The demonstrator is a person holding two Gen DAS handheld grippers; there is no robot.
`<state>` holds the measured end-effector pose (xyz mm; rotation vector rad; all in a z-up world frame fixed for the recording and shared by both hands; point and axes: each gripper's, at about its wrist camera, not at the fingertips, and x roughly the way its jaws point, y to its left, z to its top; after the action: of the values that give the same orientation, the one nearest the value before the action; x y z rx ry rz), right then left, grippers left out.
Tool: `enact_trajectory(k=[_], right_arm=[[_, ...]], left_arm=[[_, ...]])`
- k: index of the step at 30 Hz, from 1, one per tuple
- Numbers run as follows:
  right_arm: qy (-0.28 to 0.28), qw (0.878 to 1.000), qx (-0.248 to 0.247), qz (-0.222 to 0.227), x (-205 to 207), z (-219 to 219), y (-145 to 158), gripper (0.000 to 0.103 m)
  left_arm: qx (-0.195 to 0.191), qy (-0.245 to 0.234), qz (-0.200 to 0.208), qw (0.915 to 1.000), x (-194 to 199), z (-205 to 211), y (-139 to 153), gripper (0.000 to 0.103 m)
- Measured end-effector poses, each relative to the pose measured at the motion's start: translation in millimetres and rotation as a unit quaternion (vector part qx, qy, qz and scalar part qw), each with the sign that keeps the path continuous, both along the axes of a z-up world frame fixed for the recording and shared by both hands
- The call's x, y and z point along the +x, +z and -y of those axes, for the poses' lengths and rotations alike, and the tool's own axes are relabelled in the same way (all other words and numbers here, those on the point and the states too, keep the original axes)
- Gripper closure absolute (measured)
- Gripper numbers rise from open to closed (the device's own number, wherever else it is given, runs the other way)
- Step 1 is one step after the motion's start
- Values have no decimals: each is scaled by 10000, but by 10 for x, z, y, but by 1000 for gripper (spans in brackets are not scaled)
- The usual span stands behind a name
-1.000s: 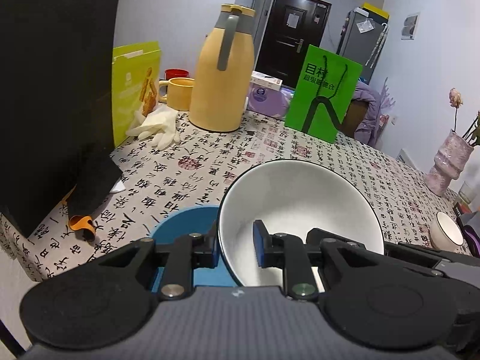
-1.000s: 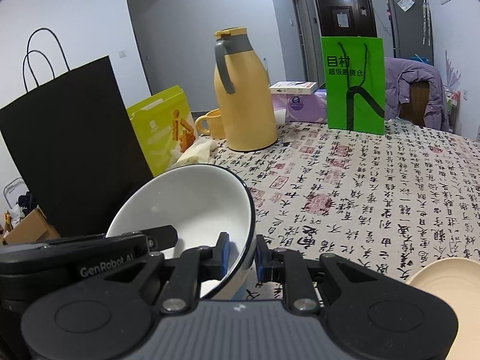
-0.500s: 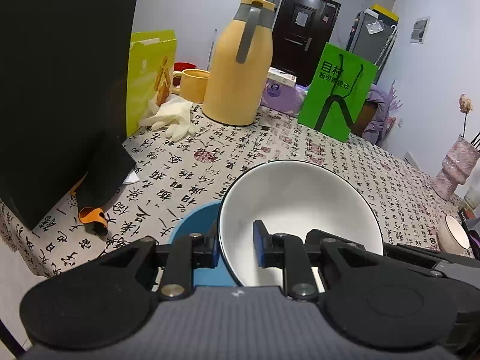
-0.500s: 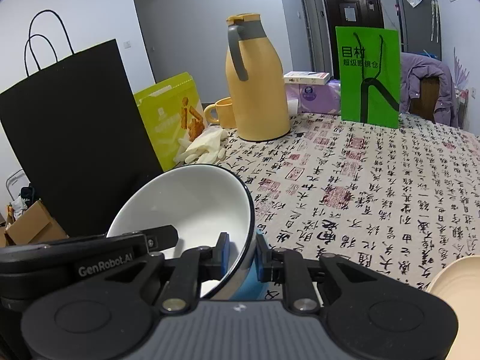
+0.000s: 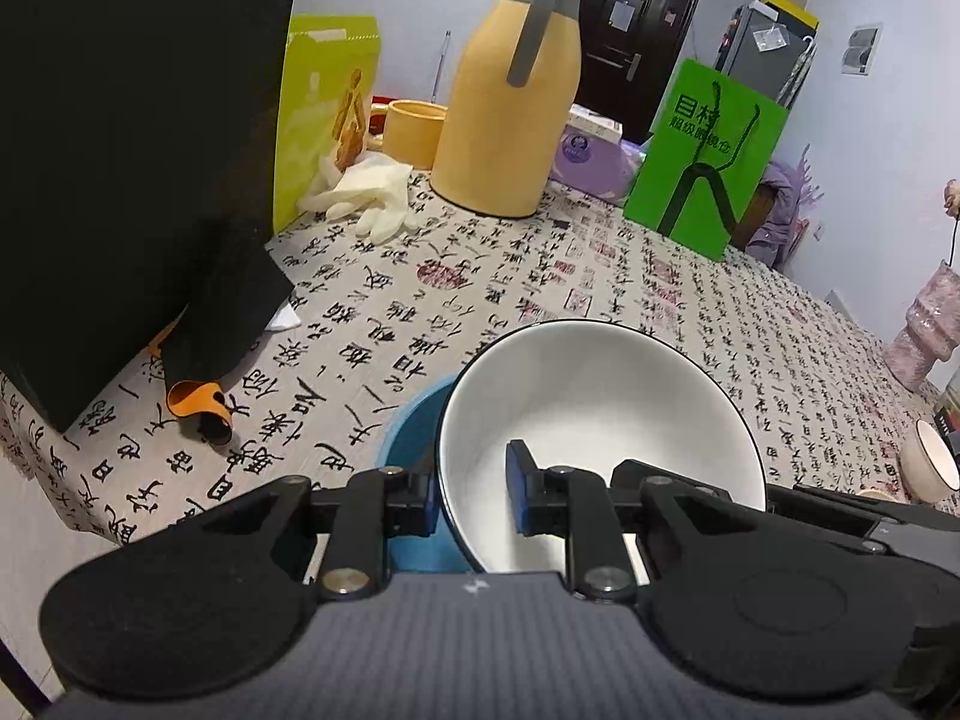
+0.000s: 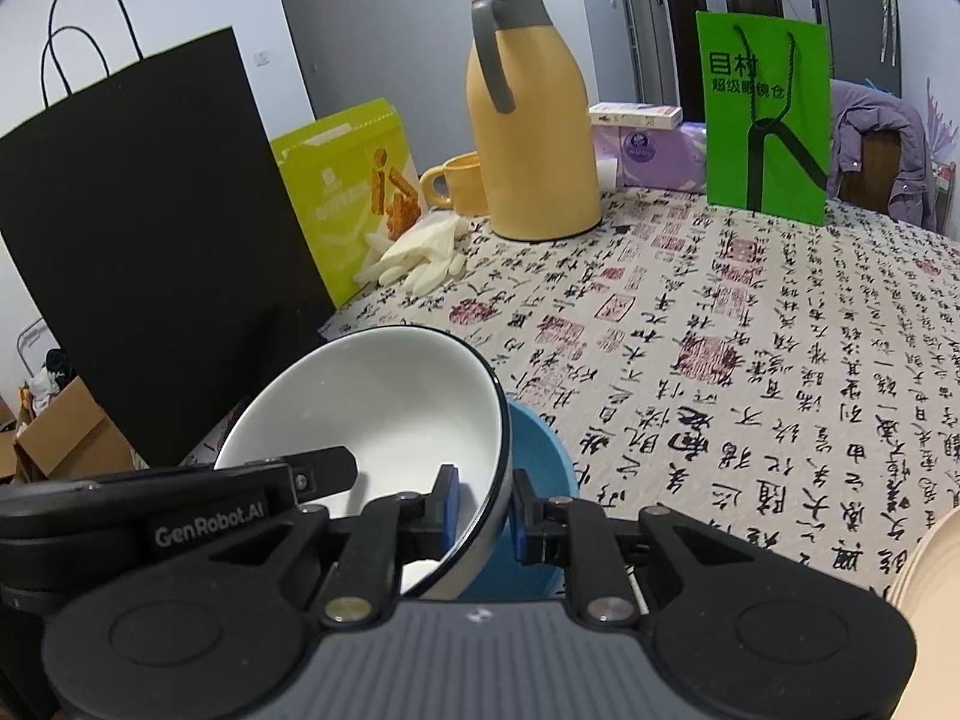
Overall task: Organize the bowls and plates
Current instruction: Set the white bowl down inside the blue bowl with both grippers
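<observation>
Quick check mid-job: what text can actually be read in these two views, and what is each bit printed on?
"GenRobot.AI": on the left hand-held gripper, seen in the right wrist view.
"目村": large, on the green bag.
Smaller line under it: too blurred to read surely.
Tablecloth: calligraphy characters and red seals all over, too dense to quote.
Yellow-green box, purple pack, door notice: too small or blurred.

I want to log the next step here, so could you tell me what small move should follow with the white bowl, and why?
Probably lower it a little further, straight down. The left gripper and right gripper each clamp the white bowl by its rim, and it sits over the blue bowl, apparently not nested yet.
</observation>
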<state>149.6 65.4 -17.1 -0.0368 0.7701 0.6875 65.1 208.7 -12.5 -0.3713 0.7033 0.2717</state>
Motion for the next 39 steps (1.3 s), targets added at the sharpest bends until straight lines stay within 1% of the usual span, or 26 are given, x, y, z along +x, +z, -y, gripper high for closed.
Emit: enact_trajectory(k=[6,8,11,16,19,25,34,36,38,39], right_arm=[[86,9998,-107,-107,35,-56,-109,86],[84,9998,-138,-75,41,-60,-115,86],[107,9998,-185,-47,35,-65,-111,86],[178,9996,-235,-44,43,-74,-104,85],[189,9995,-197,-130,67,-59,-94,85],[177,9987,-57,-467,160,-14,-94,85],[23,9954,200,-937,245,58,-73,87],[1,9954,222,-931,252,79,-52,87],[-82,9964,171,-831,253,95,-11,87],[-116,9966,141,-800,263,109,6,87]], left_arm=[[6,-63,-177,9998,57,-54,-111,82],[2,-100,-203,9997,69,-52,-132,82],[108,-129,-234,9996,82,-25,-138,83],[95,-233,-327,9991,98,-40,-129,83],[55,-292,-379,9988,108,-59,-125,83],[69,-315,-368,9988,97,-70,-111,88],[52,-320,-405,9987,111,-88,-119,88],[59,-304,-437,9986,119,-88,-122,89],[125,-256,-498,9984,133,-86,-137,93],[171,-222,-525,9982,138,-90,-145,93]])
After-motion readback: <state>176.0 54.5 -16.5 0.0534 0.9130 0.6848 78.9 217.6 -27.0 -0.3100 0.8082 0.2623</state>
